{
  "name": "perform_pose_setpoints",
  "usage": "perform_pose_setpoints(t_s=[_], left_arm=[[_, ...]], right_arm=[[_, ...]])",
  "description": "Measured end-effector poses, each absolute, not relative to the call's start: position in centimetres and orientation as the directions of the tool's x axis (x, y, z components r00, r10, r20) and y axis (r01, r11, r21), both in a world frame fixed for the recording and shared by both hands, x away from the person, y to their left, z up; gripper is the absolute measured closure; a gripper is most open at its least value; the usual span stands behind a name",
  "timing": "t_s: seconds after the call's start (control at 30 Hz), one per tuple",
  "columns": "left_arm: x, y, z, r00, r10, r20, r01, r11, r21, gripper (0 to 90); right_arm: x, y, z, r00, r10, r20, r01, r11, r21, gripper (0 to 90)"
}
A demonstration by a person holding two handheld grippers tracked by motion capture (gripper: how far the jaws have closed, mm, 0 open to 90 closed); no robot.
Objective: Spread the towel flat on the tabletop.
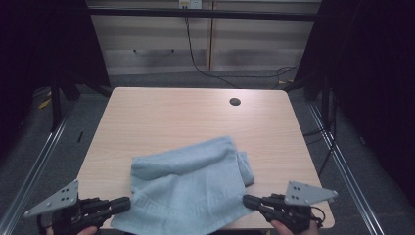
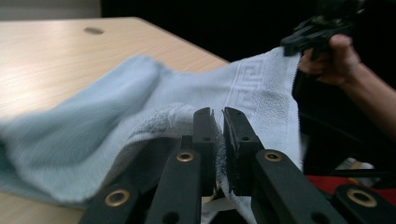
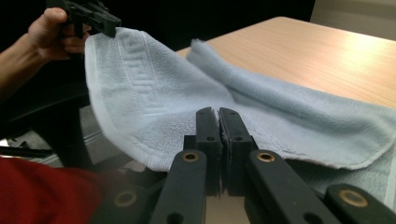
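Already both near corners of the blue towel are lifted off the table: left gripper and right gripper each seem clamped on a thin hem. Uneven pulling could slip one corner free.

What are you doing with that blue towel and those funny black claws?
A person holds a claw in each hand at a wooden table. The left claw and the right claw are each pinched shut on a near corner of the light blue towel. The near edge is lifted off the table, while the far part lies bunched on the wood. It looks like the start of folding or spreading it.
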State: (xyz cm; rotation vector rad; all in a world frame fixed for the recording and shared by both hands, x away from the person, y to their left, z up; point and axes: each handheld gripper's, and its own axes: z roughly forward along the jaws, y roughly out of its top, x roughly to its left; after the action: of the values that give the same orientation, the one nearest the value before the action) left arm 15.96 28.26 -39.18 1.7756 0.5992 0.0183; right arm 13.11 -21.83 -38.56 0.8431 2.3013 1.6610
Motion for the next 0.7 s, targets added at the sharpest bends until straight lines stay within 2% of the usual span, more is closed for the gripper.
perform_pose_setpoints(t_s=[0.07, 0.17, 0.2, 0.27, 0.33, 0.4, 0.43, 0.5, 0.53, 0.57, 0.6, 0.63, 0.67, 0.7], left_arm=[[15.4, 28.3, -39.4, 0.868, 0.400, -0.295, 0.388, -0.173, 0.905, 83.7], [14.3, 28.5, -40.7, 0.864, 0.399, -0.309, 0.409, -0.198, 0.891, 77.0], [14.3, 28.6, -41.0, 0.866, 0.394, -0.309, 0.409, -0.202, 0.890, 77.0], [14.7, 28.6, -41.4, 0.858, 0.393, -0.330, 0.428, -0.192, 0.883, 68.6], [15.9, 28.4, -41.8, 0.853, 0.390, -0.346, 0.448, -0.209, 0.869, 68.6], [17.6, 28.0, -42.5, 0.844, 0.400, -0.357, 0.469, -0.228, 0.853, 66.4], [20.0, 27.9, -43.5, 0.824, 0.433, -0.367, 0.495, -0.234, 0.837, 64.9], [21.4, 27.9, -44.0, 0.809, 0.454, -0.373, 0.513, -0.236, 0.825, 64.5], [22.9, 28.1, -44.6, 0.788, 0.482, -0.383, 0.534, -0.226, 0.814, 63.5], [24.4, 28.3, -45.1, 0.766, 0.522, -0.376, 0.545, -0.215, 0.811, 61.5], [27.1, 28.7, -46.1, 0.724, 0.569, -0.389, 0.580, -0.198, 0.790, 60.8], [27.1, 28.7, -46.1, 0.724, 0.569, -0.389, 0.580, -0.198, 0.790, 59.8], [28.2, 28.9, -46.4, 0.703, 0.606, -0.372, 0.582, -0.190, 0.791, 58.5], [29.3, 29.1, -46.9, 0.685, 0.614, -0.392, 0.598, -0.167, 0.784, 57.5]], right_arm=[[12.3, -22.0, -38.6, -0.823, 0.537, 0.182, 0.346, 0.220, 0.912, 87.4], [10.4, -22.3, -39.7, -0.812, 0.551, 0.193, 0.383, 0.253, 0.888, 77.7], [10.4, -22.3, -39.7, -0.812, 0.551, 0.193, 0.383, 0.253, 0.888, 77.7], [10.8, -22.7, -40.6, -0.796, 0.567, 0.212, 0.404, 0.237, 0.884, 73.2], [11.3, -22.8, -40.7, -0.787, 0.580, 0.211, 0.405, 0.228, 0.885, 73.0], [12.8, -22.7, -41.1, -0.781, 0.593, 0.193, 0.401, 0.239, 0.884, 71.8], [15.1, -22.3, -41.8, -0.773, 0.604, 0.194, 0.413, 0.248, 0.876, 70.6], [16.4, -22.0, -42.2, -0.769, 0.611, 0.188, 0.422, 0.264, 0.867, 69.6], [17.9, -21.8, -42.6, -0.757, 0.630, 0.173, 0.429, 0.279, 0.859, 68.3], [20.9, -21.5, -43.7, -0.743, 0.645, 0.177, 0.461, 0.302, 0.835, 67.6], [22.4, -21.4, -44.1, -0.728, 0.667, 0.158, 0.470, 0.319, 0.823, 67.4], [22.4, -21.4, -44.1, -0.728, 0.667, 0.158, 0.470, 0.319, 0.823, 67.4], [25.2, -21.4, -45.2, -0.704, 0.691, 0.164, 0.503, 0.323, 0.802, 66.6], [26.5, -21.4, -45.7, -0.689, 0.706, 0.164, 0.518, 0.322, 0.793, 64.1]])
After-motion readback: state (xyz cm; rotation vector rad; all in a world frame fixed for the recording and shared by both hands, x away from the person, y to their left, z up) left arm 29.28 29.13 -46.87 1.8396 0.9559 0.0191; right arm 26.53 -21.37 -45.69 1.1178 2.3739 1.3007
